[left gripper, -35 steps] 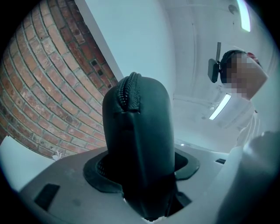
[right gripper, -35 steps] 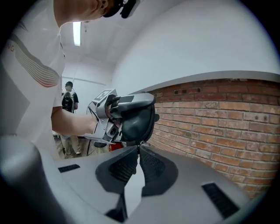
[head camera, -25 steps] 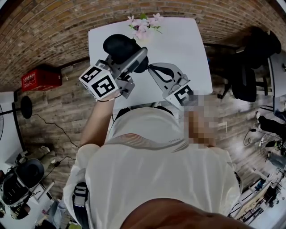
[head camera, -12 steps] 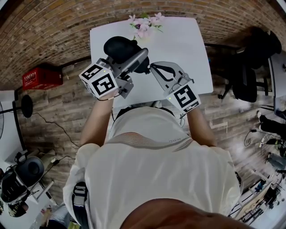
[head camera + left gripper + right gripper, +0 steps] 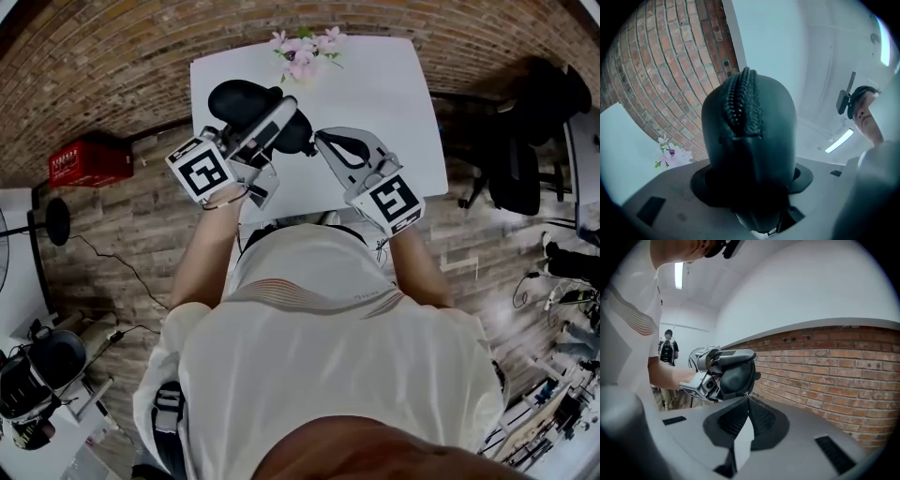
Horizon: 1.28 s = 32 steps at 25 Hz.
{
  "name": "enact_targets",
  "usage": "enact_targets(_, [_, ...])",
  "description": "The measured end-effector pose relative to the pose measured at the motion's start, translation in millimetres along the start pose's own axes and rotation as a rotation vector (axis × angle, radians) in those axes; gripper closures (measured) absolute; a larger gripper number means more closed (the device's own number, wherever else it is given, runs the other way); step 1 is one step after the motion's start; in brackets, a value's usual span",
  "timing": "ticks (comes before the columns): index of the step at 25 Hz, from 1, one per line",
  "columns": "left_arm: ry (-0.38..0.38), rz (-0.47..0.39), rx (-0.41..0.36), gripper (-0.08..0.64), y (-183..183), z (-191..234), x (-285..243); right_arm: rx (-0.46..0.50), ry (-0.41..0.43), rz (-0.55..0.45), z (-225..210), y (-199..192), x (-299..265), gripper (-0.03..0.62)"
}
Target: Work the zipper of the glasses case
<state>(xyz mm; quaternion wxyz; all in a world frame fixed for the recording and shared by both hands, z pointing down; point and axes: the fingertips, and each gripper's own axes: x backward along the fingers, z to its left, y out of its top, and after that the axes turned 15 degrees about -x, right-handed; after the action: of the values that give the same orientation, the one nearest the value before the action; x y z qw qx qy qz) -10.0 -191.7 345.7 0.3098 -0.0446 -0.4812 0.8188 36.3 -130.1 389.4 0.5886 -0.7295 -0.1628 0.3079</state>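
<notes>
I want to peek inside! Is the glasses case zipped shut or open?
Shut, where it shows: in the left gripper view the zipper teeth on the glasses case sit meshed, no gap. The rest is hidden.

No text is legible: the white print on the red crate (image 5: 82,161) and the shirt (image 5: 367,298) is too small.

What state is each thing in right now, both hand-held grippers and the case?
Left hand-held gripper: closed on the glasses case, jaws wide.
Right hand-held gripper: shut, tips at the case's edge.
Glasses case: held, looks closed.
Zipper: teeth meshed where visible.
</notes>
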Motion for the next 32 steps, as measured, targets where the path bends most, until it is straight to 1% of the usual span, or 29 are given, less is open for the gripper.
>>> enact_targets(6, [-0.083, 0.118, -0.021, 0.288, -15.0, -8.7, -6.3, 0.043, 0.008, -0.005, -2.7, 1.4, 0.6, 0.541])
enact_targets(9, [-0.118, 0.181, -0.046, 0.288, -26.2, -14.8, -9.6, 0.043, 0.009, 0.000, -5.1, 2.3, 0.5, 0.541])
enact_targets(12, [-0.134, 0.213, -0.066, 0.288, -31.1, -17.3, -11.8, 0.048, 0.018, -0.001, -7.0, 3.2, 0.3, 0.541])
enact_targets(19, [-0.213, 0.305, -0.085, 0.288, -45.6, -30.3, -11.1, 0.104, 0.046, -0.033, -2.9, 7.8, 2.0, 0.540])
enact_targets(23, [-0.274, 0.352, -0.087, 0.288, -54.6, -39.2, -8.8, 0.111, 0.072, -0.052, 0.8, 11.6, 4.3, 0.540])
enact_targets(27, [-0.334, 0.421, -0.105, 0.287, -67.1, -47.1, -5.6, 0.136, 0.088, -0.065, 3.2, 14.9, 5.6, 0.540])
enact_targets(29, [-0.361, 0.469, -0.128, 0.287, -76.2, -49.6, -3.2, 0.152, 0.092, -0.066, 3.3, 15.7, 5.4, 0.540])
enact_targets(32, [-0.382, 0.567, -0.202, 0.287, -95.1, -52.3, 2.7, 0.159, 0.087, -0.068, 2.7, 16.4, 5.5, 0.540])
